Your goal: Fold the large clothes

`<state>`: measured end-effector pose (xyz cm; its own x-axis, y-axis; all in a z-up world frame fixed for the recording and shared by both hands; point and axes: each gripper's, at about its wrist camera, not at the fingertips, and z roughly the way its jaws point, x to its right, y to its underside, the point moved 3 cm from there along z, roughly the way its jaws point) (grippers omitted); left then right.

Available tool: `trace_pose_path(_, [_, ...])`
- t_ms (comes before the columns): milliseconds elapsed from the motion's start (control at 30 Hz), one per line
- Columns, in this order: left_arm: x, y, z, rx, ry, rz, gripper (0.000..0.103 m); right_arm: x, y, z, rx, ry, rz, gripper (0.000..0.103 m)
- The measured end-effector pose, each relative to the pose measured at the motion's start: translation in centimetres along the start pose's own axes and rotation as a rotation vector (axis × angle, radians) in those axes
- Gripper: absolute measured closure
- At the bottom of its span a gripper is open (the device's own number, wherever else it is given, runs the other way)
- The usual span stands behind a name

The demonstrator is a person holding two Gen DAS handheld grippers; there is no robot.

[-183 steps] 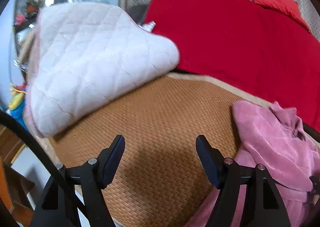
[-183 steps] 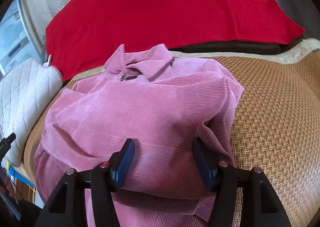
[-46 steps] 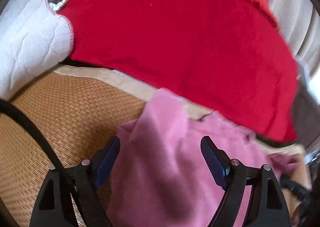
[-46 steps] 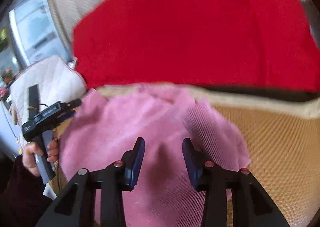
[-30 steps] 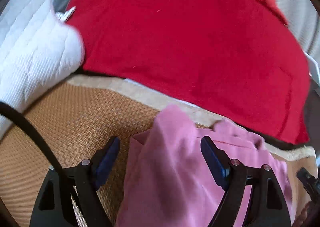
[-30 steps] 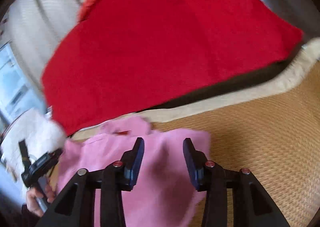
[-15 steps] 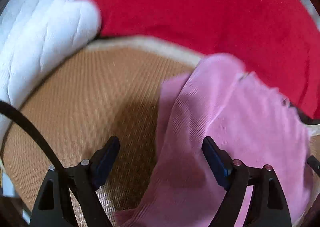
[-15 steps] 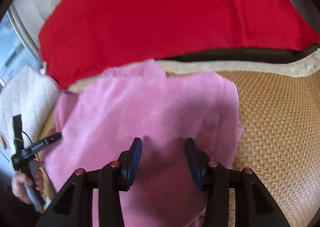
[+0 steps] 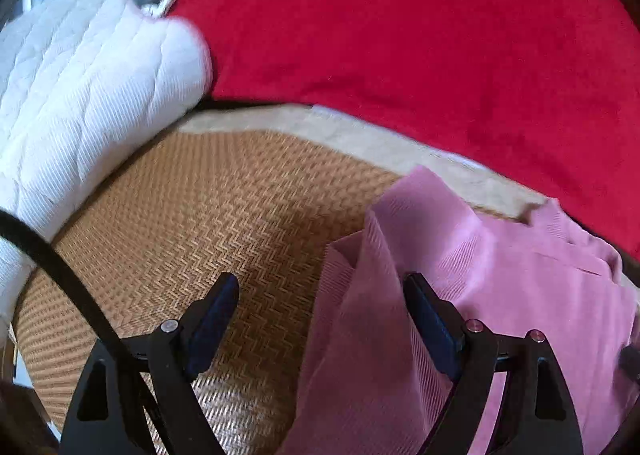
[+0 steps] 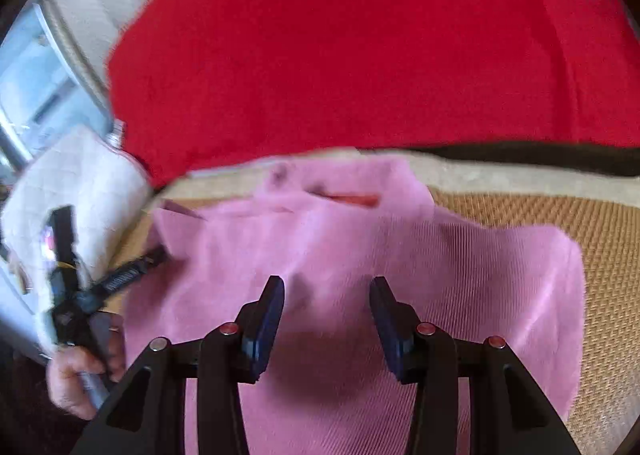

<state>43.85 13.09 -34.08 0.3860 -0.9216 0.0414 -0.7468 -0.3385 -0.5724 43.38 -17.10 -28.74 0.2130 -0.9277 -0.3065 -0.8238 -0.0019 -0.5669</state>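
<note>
Pink corduroy jacket (image 9: 500,295) lies spread on the woven mat (image 9: 208,215), filling the lower right of my left wrist view. One ribbed fold of it stands up in a ridge just beside the right finger of my left gripper (image 9: 320,311), and cloth runs down between the two fingers on that side. I read the left jaws as spread wide, with mat showing under the left finger and nothing pinched between the pads. A white quilted blanket (image 9: 80,95) is bunched at the mat's left edge, and a red blanket (image 9: 400,35) covers the backrest behind, beyond a pale border strip.

From my right wrist view the jacket (image 10: 440,275) fills the middle, its far edge up against the pale border below the red blanket (image 10: 360,35), with a small red strip showing near that edge. The picture is smeared with motion, so I cannot make out the collar. My right gripper (image 10: 326,315) sits over the cloth with its jaws parted at a middling gap; the pads are apart and I see no fabric caught between them. At the far left I see the left hand (image 10: 80,383) wrapped around its handle, the left gripper's tip reaching the jacket's left edge, in front of the white quilt (image 10: 80,183). Bare mat (image 10: 560,223) shows to the right.
</note>
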Motion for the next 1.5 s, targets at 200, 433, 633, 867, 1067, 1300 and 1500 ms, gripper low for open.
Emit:
trace_pose_path(200, [-0.5,-0.4,-0.5,0.024,0.032,-0.014,0.017,2.7,0.3,2.7,-0.062,-0.037,0.12,0.051])
trace_pose_path(433, [-0.9,0.6,-7.9,0.146,0.131,0.063,0.017,3.1,0.8,-3.6,0.08,0.045,0.071,0.051])
trace_pose_path(633, [-2.3,4.5,-12.1,0.149,0.175,0.1,0.017,6.8,2.6,-6.8,0.082,0.137,0.109,0.051])
trace_pose_path(867, [-3.8,9.0,-7.9,-0.024,0.064,0.1,0.017,6.6,4.7,-7.2,0.029,0.119,0.063,0.051])
trace_pose_path(1067, [-4.9,9.3,-10.4,0.069,0.101,0.051,0.017,2.7,6.7,-10.4,0.085,-0.038,0.003,0.051])
trace_pose_path(1300, [-3.4,10.6,-8.8,0.012,0.027,0.116,0.017,0.8,9.3,-5.2,-0.104,0.023,-0.098,0.051])
trace_pose_path(1500, [-3.4,11.1,-10.8,0.066,0.011,0.127,0.017,0.7,8.0,-7.7,0.008,-0.028,-0.083,0.051])
